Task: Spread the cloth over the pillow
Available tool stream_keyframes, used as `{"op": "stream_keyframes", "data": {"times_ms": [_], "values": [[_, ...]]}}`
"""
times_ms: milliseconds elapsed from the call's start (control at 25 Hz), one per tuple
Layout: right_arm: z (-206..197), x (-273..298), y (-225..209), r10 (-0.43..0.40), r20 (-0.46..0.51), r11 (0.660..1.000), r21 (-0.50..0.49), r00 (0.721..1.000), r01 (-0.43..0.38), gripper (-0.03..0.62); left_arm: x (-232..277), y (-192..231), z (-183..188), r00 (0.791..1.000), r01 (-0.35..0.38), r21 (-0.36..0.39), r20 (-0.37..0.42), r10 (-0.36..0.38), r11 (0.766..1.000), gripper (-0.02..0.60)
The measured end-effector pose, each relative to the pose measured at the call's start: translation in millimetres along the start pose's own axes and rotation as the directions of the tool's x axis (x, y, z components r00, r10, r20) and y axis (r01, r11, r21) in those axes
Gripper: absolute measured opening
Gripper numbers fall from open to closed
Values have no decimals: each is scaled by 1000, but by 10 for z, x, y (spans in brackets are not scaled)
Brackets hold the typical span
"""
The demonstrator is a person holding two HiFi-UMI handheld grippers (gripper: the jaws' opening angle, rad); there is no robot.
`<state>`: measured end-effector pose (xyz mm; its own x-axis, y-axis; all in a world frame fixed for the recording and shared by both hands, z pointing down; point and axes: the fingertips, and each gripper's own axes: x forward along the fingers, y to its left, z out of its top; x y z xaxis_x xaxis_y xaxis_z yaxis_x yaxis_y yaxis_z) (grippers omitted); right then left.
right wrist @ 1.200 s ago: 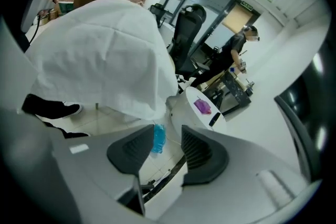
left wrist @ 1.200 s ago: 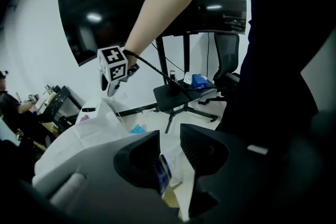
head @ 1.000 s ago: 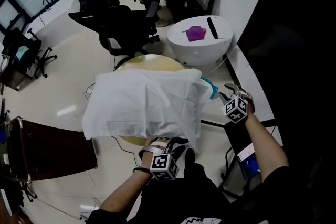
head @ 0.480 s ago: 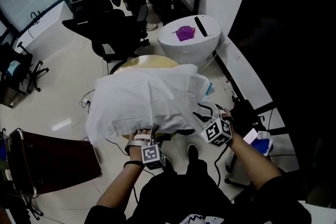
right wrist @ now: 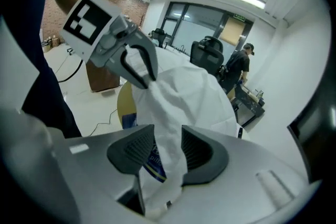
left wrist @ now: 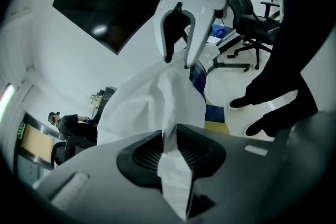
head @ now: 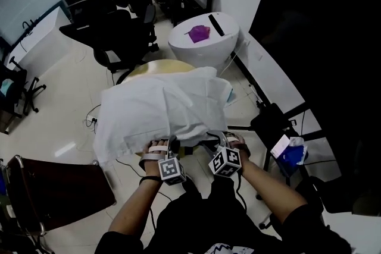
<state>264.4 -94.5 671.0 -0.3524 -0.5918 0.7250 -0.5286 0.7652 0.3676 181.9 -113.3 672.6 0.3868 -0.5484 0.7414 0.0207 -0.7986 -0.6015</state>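
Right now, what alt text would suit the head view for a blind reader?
A person stands over a crumpled white fabric cloth draped across a round yellow table. The left tool, whose jaws have just been closing, pinches the cloth's near edge, and the right tool grips it beside.

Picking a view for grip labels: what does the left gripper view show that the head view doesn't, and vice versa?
Left gripper view only: jaws of the left gripper, just closing, pinching a bunched strip of white cloth. Head view only: the cloth's whole spread, the yellow round table, a white table with a purple item. Both: the cloth and the right gripper.
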Motion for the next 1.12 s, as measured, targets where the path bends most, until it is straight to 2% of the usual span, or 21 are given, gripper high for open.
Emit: {"op": "stream_keyframes", "data": {"times_ms": [120, 360, 440, 520, 560, 680, 920, 1120], "values": [[-154, 98, 125, 4, -61, 999, -40, 998, -7, 175, -4, -5, -28, 1000, -8, 17, 10, 8, 1000, 10], [-325, 136, 116, -42, -110, 997, -70, 993, 35, 165, -226, 11, 17, 999, 3, 28, 54, -4, 1000, 3], [-280, 92, 98, -72, -89, 994, -84, 993, 64, 117, -321, 11, 24, 998, 8, 47, 60, -11, 999, 3], [-178, -6, 88, -96, -65, 991, -101, 993, 90, 22, -413, 0, 18, 998, 15, 69, 66, -19, 998, 3], [-125, -62, 98, -98, -56, 990, -105, 994, 91, 18, -463, -9, 14, 997, 24, 73, 73, -29, 997, 3], [26, -239, 189, -62, -29, 994, -90, 998, 59, 17, -617, -48, -24, 994, 56, 83, 93, -64, 995, 3], [288, -569, 494, 57, 3, 996, -63, 998, -56, 17, -846, -140, -143, 988, 111, 141, 89, -125, 984, 3], [255, -554, 786, 139, 0, 989, -55, 990, -139, 17, -951, -257, -229, 976, 183, 183, 81, -200, 966, 3]]}}
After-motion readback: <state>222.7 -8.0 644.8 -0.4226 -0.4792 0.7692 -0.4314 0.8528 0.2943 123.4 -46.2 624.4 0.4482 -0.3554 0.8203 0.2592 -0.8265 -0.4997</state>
